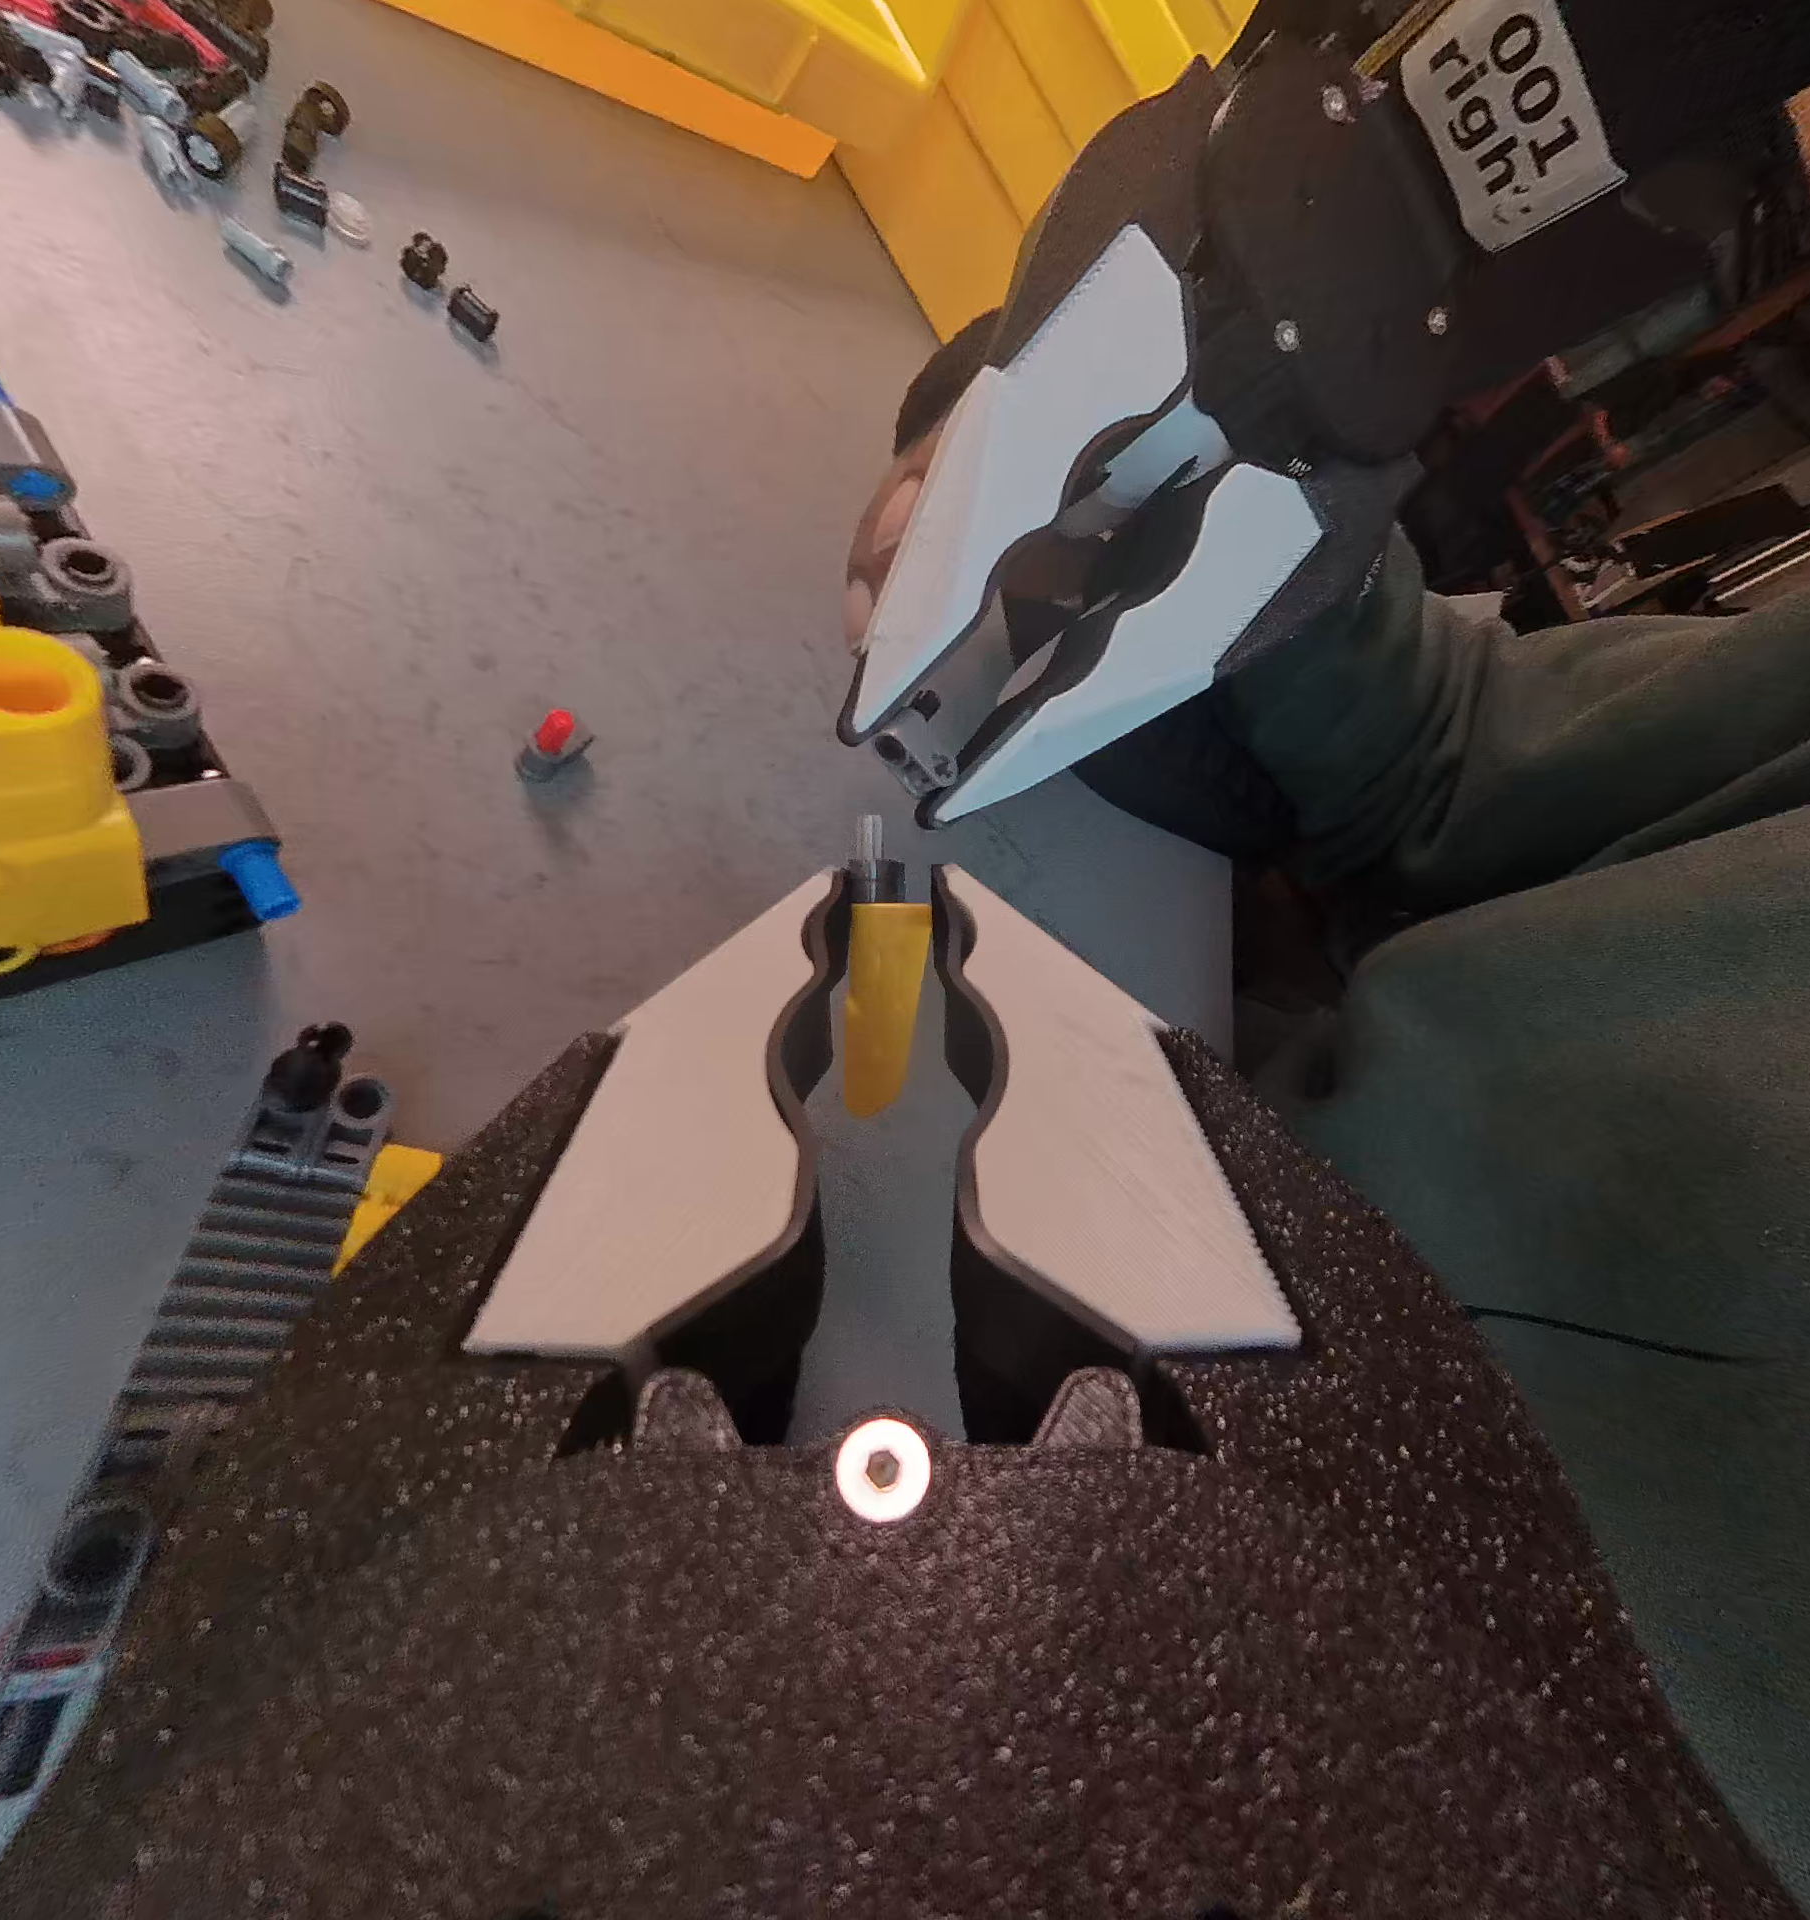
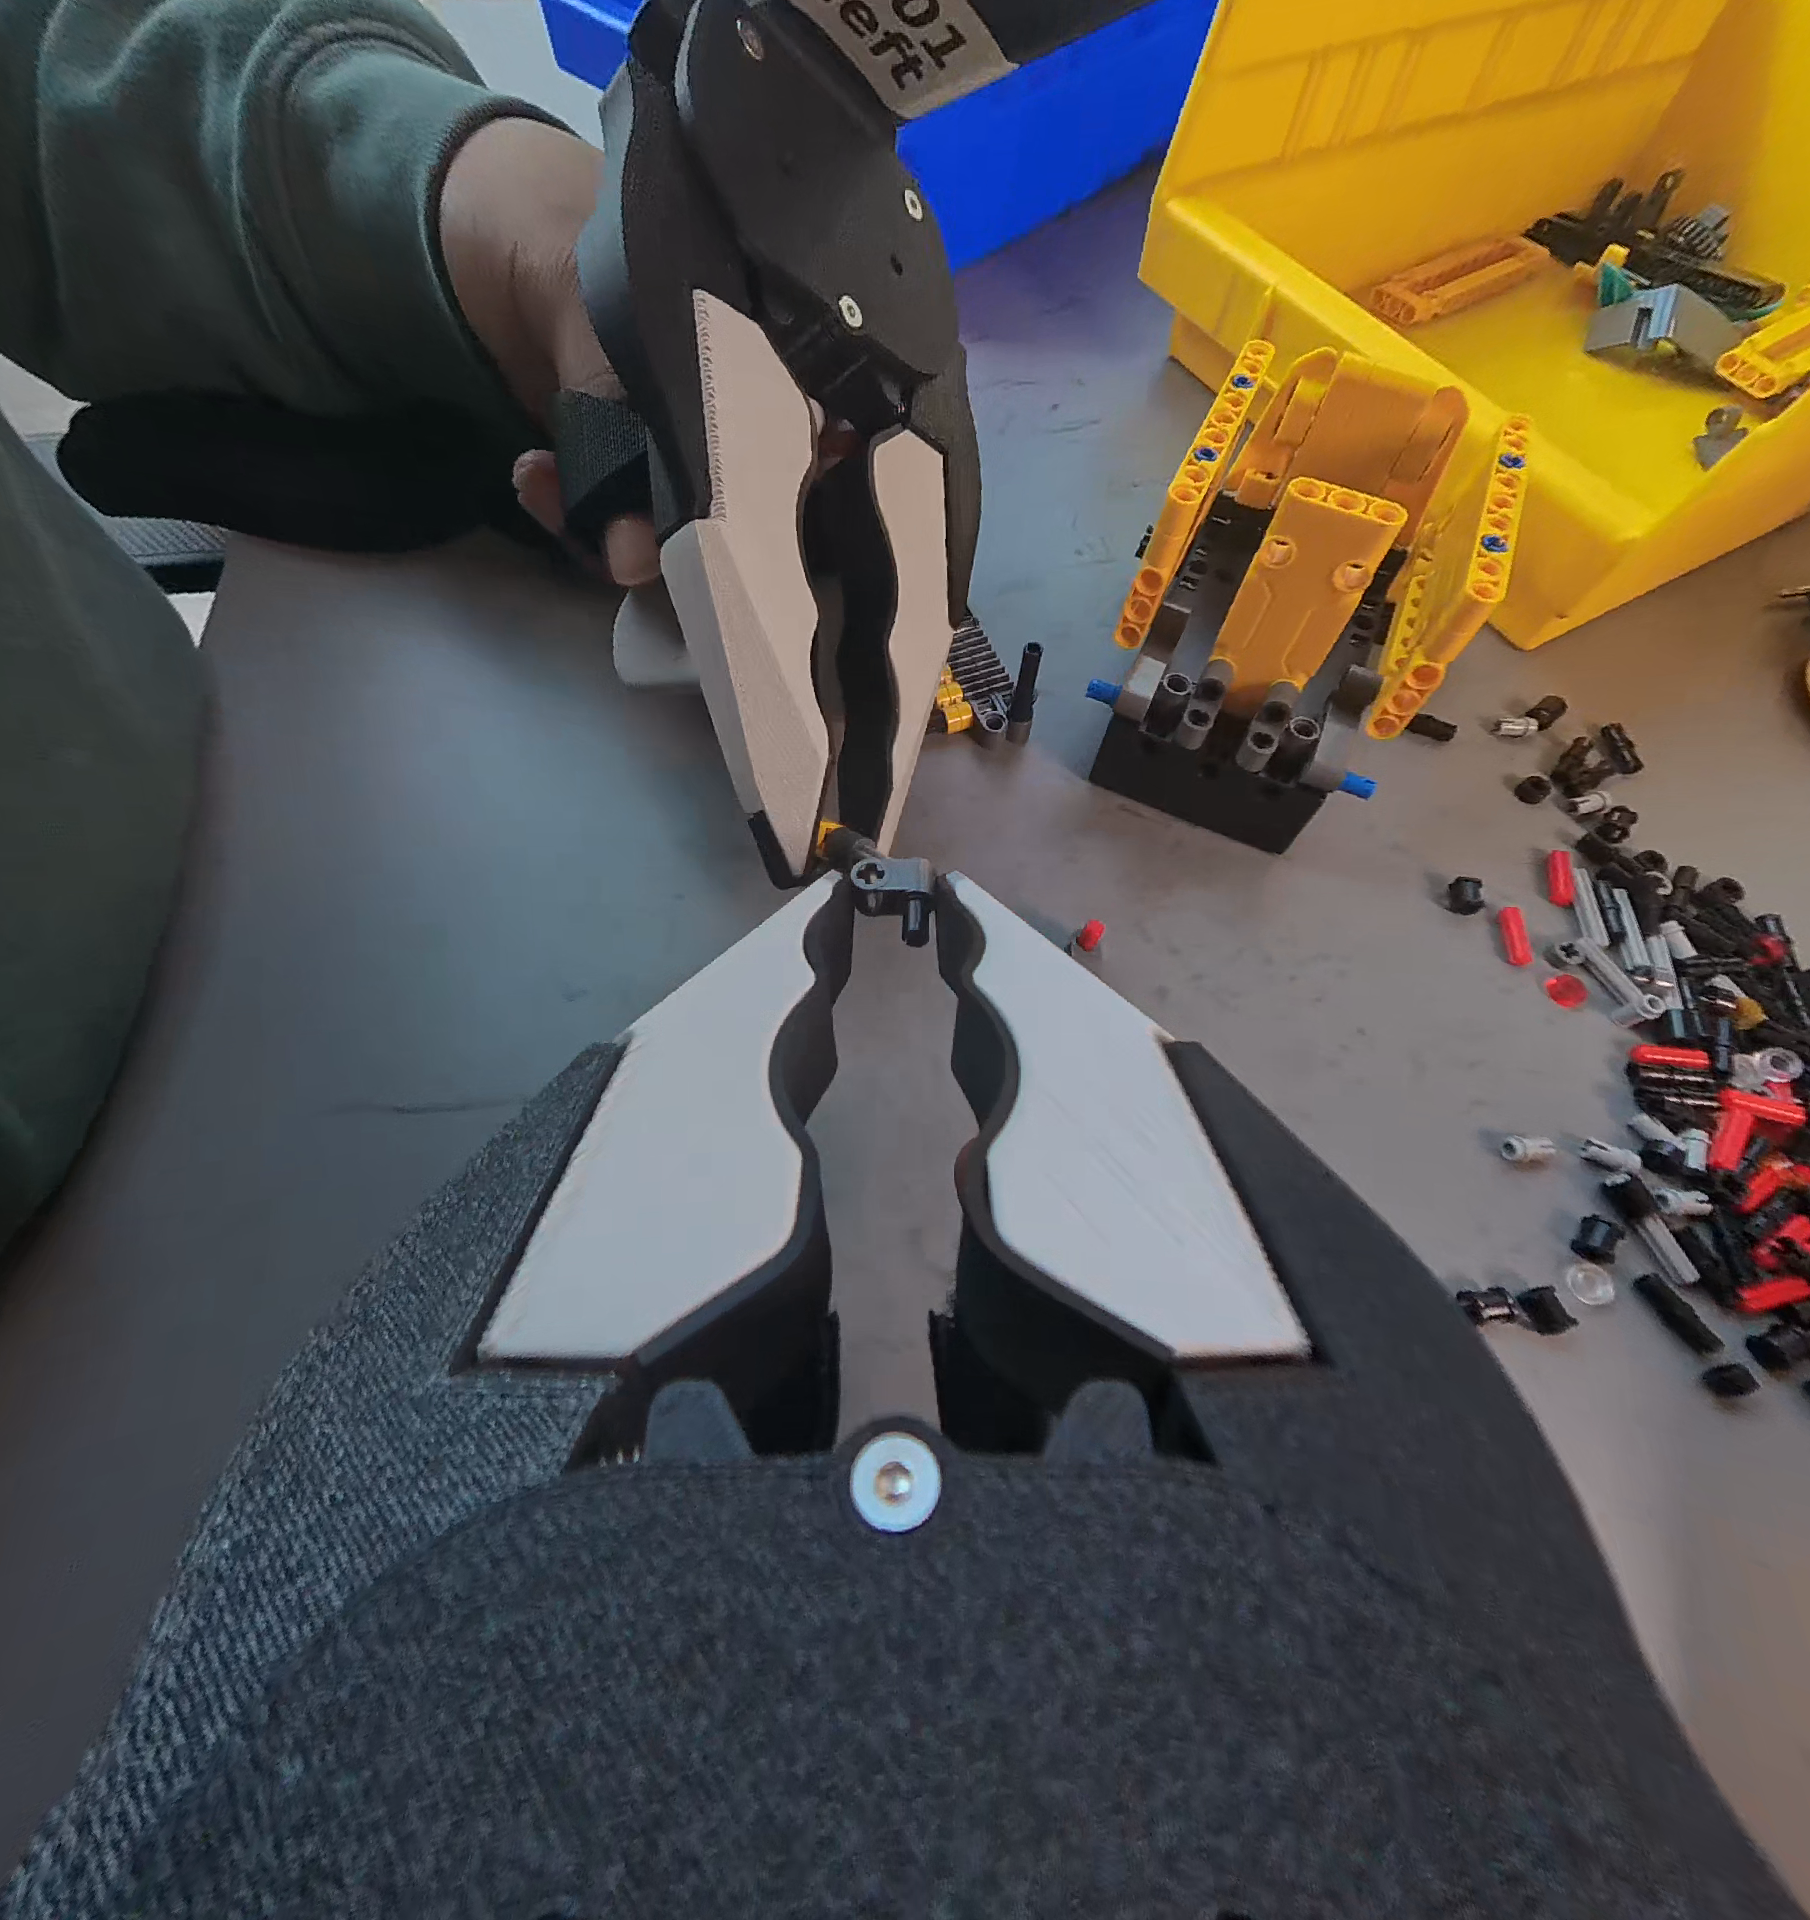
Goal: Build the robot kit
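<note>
Both your grippers grasp small plastic parts: left gripper [image 1: 885, 883] pinches a smooth yellow piece [image 1: 883, 1003] with black pin, right gripper [image 2: 888, 885] clamps a black connector [image 2: 888, 881], tips almost touching

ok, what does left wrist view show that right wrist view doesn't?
Only the left wrist view: the yellow piece with a dark pin at its tip, clamped in the left gripper, seen lengthwise.

Only the right wrist view: the inside of the yellow bin with loose parts, the blue bin, and the big pile of small parts.

Both: the right gripper gripping a small black connector, the yellow-and-black model, and the red-tipped part on the grey table.
</note>
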Demonstrator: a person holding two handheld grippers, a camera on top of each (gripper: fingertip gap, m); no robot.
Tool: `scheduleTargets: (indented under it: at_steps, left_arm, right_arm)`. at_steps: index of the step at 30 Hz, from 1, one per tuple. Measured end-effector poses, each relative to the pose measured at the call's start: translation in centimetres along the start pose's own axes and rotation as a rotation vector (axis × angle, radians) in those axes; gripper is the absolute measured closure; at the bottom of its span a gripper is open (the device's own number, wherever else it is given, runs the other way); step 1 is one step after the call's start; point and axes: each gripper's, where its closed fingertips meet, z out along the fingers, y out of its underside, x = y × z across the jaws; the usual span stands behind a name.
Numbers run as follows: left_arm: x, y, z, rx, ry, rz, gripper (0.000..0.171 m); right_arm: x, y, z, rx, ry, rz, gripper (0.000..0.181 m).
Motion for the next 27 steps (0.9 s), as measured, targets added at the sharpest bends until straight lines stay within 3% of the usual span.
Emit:
scheduleTargets:
  at_steps: [6, 14, 27]
  left_arm:
    - [0.5, 1.0, 1.0, -0.051, 0.019, 0.005, 0.157]
    - [0.0, 2.3, 1.6, -0.124, -0.068, 0.101, 0.157]
    - [-1.1, 0.9, 0.4, -0.051, -0.075, 0.023, 0.157]
  right_arm:
    - [-0.7, 0.1, 0.4, -0.002, -0.038, 0.012, 0.167]
    - [-1.5, 1.7, 1.4, -0.092, -0.064, -0.007, 0.167]
    - [-0.5, 4.3, 1.3, -0.248, -0.003, -0.029, 0.167]
